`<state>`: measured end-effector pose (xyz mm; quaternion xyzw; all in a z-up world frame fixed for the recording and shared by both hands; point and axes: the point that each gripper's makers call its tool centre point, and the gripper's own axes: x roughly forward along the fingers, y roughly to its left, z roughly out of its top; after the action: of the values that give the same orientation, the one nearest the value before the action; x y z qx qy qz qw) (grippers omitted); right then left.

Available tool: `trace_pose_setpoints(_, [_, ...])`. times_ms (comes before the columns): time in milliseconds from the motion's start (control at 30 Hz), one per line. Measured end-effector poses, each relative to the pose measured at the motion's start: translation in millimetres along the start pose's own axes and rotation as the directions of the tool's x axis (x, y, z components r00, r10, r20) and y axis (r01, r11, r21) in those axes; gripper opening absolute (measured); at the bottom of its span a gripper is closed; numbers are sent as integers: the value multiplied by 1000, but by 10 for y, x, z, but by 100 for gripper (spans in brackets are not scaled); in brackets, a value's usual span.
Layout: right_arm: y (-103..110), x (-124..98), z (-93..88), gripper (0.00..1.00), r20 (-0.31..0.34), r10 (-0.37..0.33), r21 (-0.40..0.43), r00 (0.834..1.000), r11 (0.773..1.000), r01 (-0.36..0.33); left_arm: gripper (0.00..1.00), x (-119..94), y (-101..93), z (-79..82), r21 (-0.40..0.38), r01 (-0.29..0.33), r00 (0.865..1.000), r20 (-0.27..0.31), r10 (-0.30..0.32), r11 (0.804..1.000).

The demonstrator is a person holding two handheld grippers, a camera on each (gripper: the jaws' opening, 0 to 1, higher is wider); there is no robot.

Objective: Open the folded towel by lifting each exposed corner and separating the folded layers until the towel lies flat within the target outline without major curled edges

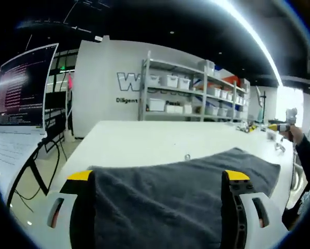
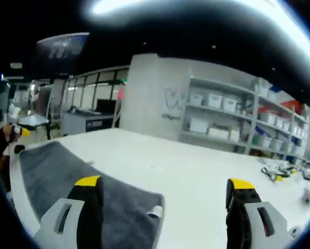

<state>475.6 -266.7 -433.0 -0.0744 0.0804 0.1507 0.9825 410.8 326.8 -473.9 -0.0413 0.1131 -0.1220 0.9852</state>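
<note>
While I hold both grippers low over the white table (image 1: 144,142), the grey towel (image 1: 165,197) lies spread on the tabletop in front of them. From the left gripper view, my left gripper (image 1: 157,179) has its jaws set wide apart, and the towel fills the gap between them, reaching forward to a far edge that runs across the table and rises to a corner on the right. I cannot tell whether the jaws touch the cloth. From the right gripper view, my right gripper (image 2: 165,182) also stands with jaws spread; its left jaw sits over the towel (image 2: 56,176), while its right jaw sits over bare table (image 2: 196,171). Here the near corner of the towel lies between the jaws, with a small white tag (image 2: 155,211) at that corner. At the far left edge of this view I see the other gripper (image 2: 15,132) near the towel's far end. Behind the table stand shelves (image 1: 191,96) with white bins, and a laptop (image 1: 20,98) sits open at the left of the left gripper view.
</note>
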Motion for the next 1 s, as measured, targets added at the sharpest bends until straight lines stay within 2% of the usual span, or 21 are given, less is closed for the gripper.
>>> trace_pose_setpoints(133, [-126, 11, -188, 100, -22, -18, 19, 1000, 1000, 18, 100, 77, 33, -46, 7, -19, 1000, -13, 20, 1000])
trace_pose_setpoints(267, [-221, 3, -260, 99, -13, -30, 60, 999, 998, 31, 100, 132, 95, -203, 19, -42, 997, -66, 44, 999])
trace_pose_setpoints(333, [-242, -1, -315, 99, -19, -26, 74, 999, 997, 27, 99, 148, 139, -248, 28, -52, 996, -75, 54, 998])
trace_pose_setpoints(400, [-257, -13, -356, 99, -25, -25, 80, 999, 996, 27, 92, 140, 195, -254, 28, -59, 996, -71, 61, 998])
trace_pose_setpoints(433, [-276, -14, -373, 98, -27, -27, 84, 999, 996, 30, 90, 140, 252, -271, 4, -70, 994, -78, 70, 998])
trace_pose_setpoints(567, [-365, 27, -415, 95, -29, -40, 112, 999, 993, 43, 90, 197, 404, -292, -26, -94, 992, -89, 92, 995])
trace_pose_setpoints(700, [-401, 116, -447, 92, -34, -45, 110, 998, 993, 48, 88, 321, 527, -371, -23, -109, 984, -141, 105, 994])
trace_pose_setpoints(800, [-417, 192, -459, 91, -40, -50, 98, 998, 994, 53, 87, 436, 571, -386, 0, -94, 983, -158, 93, 996])
trace_pose_setpoints(867, [-442, 235, -461, 91, -48, -65, 90, 997, 993, 69, 87, 517, 570, -379, -13, -65, 985, -162, 62, 998])
trace_pose_setpoints(933, [-422, 293, -466, 90, -64, -49, 82, 997, 995, 55, 85, 590, 608, -374, -30, -66, 984, -168, 60, 997])
trace_pose_setpoints(1000, [-410, 350, -470, 89, -84, -39, 63, 996, 997, 44, 81, 657, 690, -397, -43, -89, 978, -194, 79, 995])
